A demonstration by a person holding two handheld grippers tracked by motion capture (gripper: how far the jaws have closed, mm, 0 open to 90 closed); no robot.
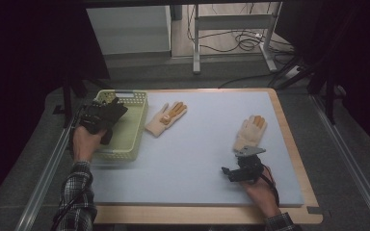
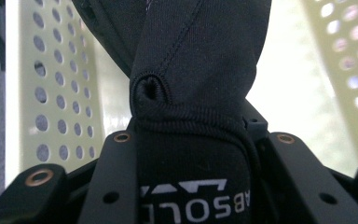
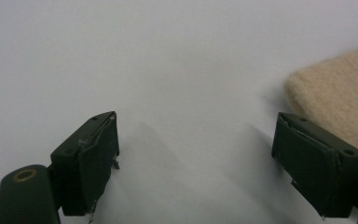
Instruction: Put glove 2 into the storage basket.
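A black glove (image 1: 110, 111) with white lettering on its cuff (image 2: 196, 70) hangs between the jaws of my left gripper (image 1: 99, 121), which is shut on it over the pale green perforated basket (image 1: 131, 139) at the table's left. Two cream gloves with orange fingertips lie on the white mat: one (image 1: 166, 118) just right of the basket, the other (image 1: 250, 132) at the right. My right gripper (image 1: 230, 173) rests low near the front right, just below that second glove (image 3: 340, 93). Its jaws (image 3: 196, 158) stand open over bare mat with nothing between them.
The white mat (image 1: 197, 159) covers a wooden table top whose edge (image 1: 294, 149) shows at the right and front. The basket's holed walls (image 2: 60, 93) rise on both sides of the hanging glove. Desk legs and cables stand on the floor beyond the table.
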